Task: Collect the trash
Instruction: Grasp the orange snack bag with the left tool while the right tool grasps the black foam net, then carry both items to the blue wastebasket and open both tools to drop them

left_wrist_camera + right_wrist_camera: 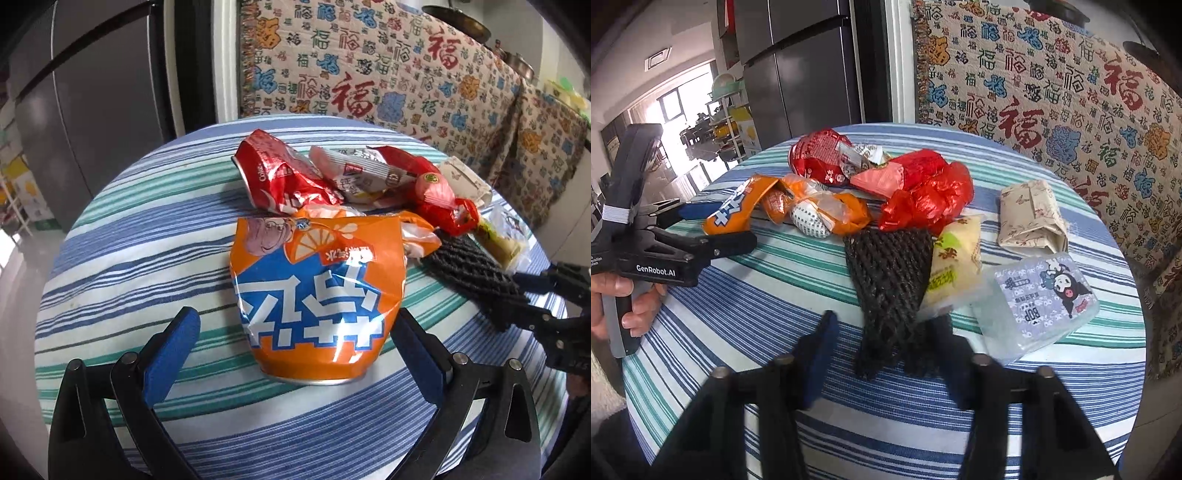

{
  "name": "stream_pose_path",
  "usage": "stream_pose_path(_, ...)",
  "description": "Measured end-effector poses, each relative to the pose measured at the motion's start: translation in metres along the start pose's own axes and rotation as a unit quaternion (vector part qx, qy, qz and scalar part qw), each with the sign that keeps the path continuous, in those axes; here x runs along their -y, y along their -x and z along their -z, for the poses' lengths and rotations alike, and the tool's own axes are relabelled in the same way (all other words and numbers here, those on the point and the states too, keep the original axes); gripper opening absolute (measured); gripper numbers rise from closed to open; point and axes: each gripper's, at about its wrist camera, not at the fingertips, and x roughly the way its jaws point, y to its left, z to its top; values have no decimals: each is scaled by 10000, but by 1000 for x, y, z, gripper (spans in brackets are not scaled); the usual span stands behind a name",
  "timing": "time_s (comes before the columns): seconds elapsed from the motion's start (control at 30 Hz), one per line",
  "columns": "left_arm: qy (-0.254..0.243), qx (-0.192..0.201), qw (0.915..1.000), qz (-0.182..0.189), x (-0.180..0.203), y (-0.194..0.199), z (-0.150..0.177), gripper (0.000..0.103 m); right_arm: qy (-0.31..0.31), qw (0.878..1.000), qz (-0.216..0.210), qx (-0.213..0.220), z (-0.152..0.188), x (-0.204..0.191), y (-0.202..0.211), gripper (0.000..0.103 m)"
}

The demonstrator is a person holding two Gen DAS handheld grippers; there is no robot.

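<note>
Trash collection at an early stage. All the litter was still spread on the striped table (129,258), and no bin or bag for it was in view. The left gripper (297,317) was held wide, its jaws set on either side of the crushed orange can (314,280) at the near left of the pile, with a clear gap at the left jaw, so the can was not yet gripped. The right gripper (886,325) was placed astride the near end of the black net (886,266); whether the net was pinched could not be told, the jaws being blurred. Farther back, untouched, were seen a crushed red can (269,173), a red bag (931,192), a yellow wrapper (956,254), a folded paper (1030,218) and, near right, a tissue packet (1041,299). Nearly everything was judged still to be gathered.
</note>
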Motion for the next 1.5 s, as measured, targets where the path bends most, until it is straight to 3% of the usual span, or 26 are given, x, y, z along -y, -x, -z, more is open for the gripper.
stream_pose_path(0.07,92,75,9999,106,-3,3,-1,99,-165,9999,-27,-8,3,1,4,16)
stream_pose_path(0.13,123,99,9994,320,-5,6,-1,80,-294,9992,-253,-42,7,2,14,15)
stream_pose_path(0.17,135,74,9992,368,-6,7,-1,78,-326,9989,-321,-60,9,1,19,15)
stream_pose_path(0.37,-37,-25,9982,597,-6,24,10,78,-361,9963,-661,-412,35,-2,36,20)
stream_pose_path(0.47,-172,-64,9985,519,-4,28,15,79,-114,9983,-488,-291,37,-7,40,55)
stream_pose_path(0.73,-177,-88,9992,345,1,18,10,86,453,9980,-439,-41,21,-25,43,57)
stream_pose_path(0.77,-144,-81,9992,354,0,18,10,85,489,9980,-391,-89,20,-27,38,55)
stream_pose_path(0.8,-100,-74,9992,393,-1,18,9,83,513,9978,-341,-236,19,-28,29,45)
stream_pose_path(0.87,-3,-46,9991,425,-3,18,8,82,501,9969,-184,-577,21,-28,13,16)
stream_pose_path(1.03,133,-7,9991,398,-4,20,13,82,164,9991,-260,-303,23,-19,31,15)
stream_pose_path(1.27,250,96,9984,501,-5,38,19,82,-238,9970,-729,51,27,-18,64,15)
stream_pose_path(1.5,270,388,9954,829,1,72,19,82,-696,9901,-959,747,23,-3,115,15)
